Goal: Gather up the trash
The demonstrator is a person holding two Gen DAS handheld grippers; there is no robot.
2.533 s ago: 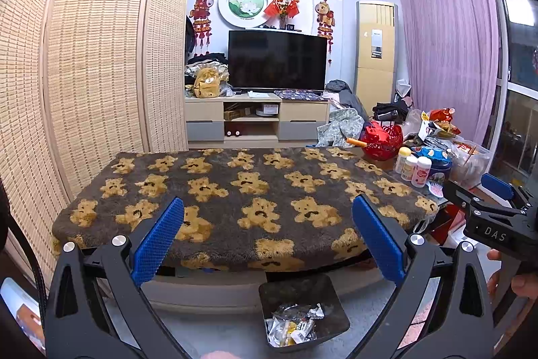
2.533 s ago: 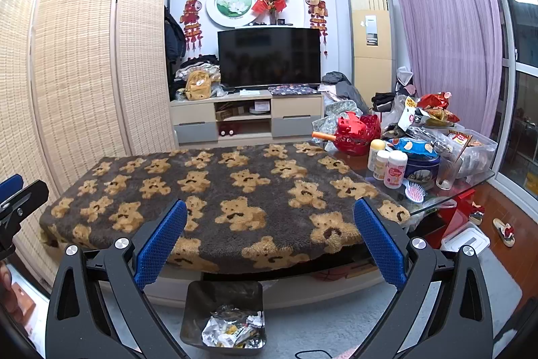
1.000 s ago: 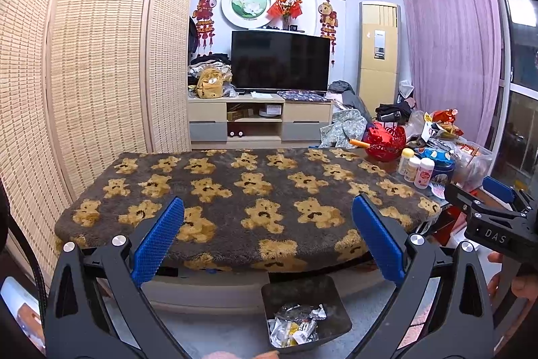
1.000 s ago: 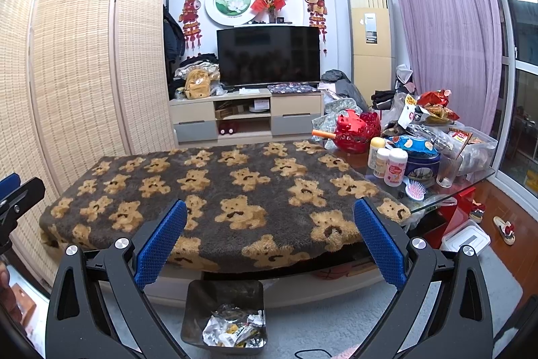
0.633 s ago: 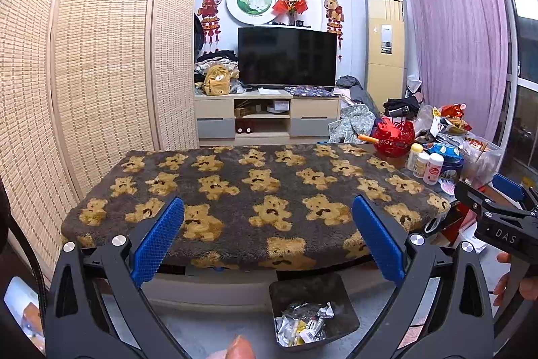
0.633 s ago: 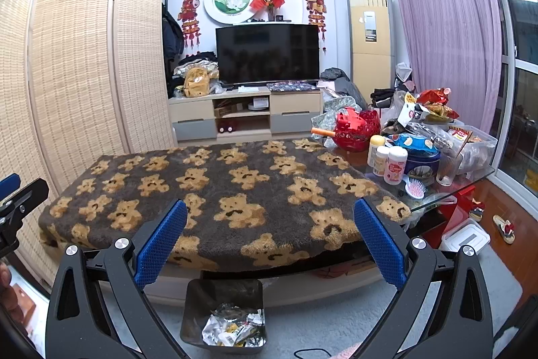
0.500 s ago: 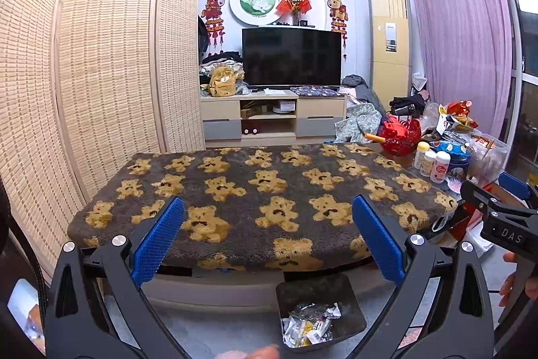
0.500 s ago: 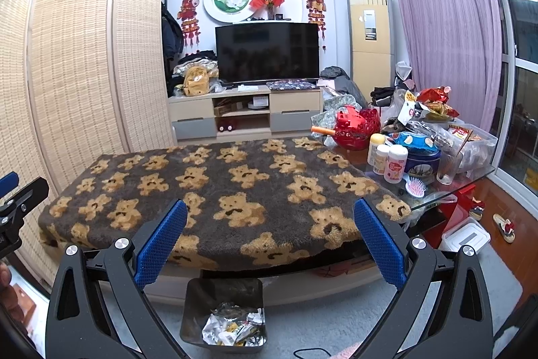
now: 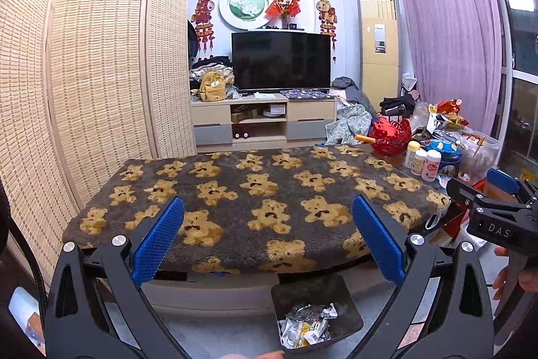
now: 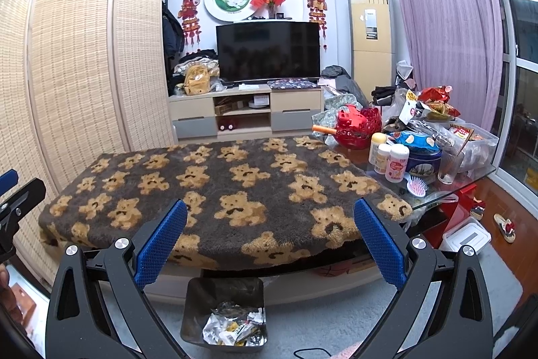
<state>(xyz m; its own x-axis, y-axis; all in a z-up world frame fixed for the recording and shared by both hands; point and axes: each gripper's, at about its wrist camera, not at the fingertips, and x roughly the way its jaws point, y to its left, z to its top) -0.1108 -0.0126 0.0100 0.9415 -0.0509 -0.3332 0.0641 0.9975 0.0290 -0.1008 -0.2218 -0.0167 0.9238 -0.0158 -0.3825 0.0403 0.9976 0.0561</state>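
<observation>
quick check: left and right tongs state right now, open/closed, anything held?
Left tongs: open, holding nothing.
Right tongs: open, holding nothing.

My right claw (image 10: 269, 238) gapes empty above the bear-print desk (image 10: 235, 190); the bin (image 10: 225, 312) below holds crumpled wrappers (image 10: 235, 327).

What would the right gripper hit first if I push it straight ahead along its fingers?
Probably the bear-print blanket on the table: the open right gripper points at its near part, nothing between. Depth is unclear. The trash bin sits below that line.
</observation>
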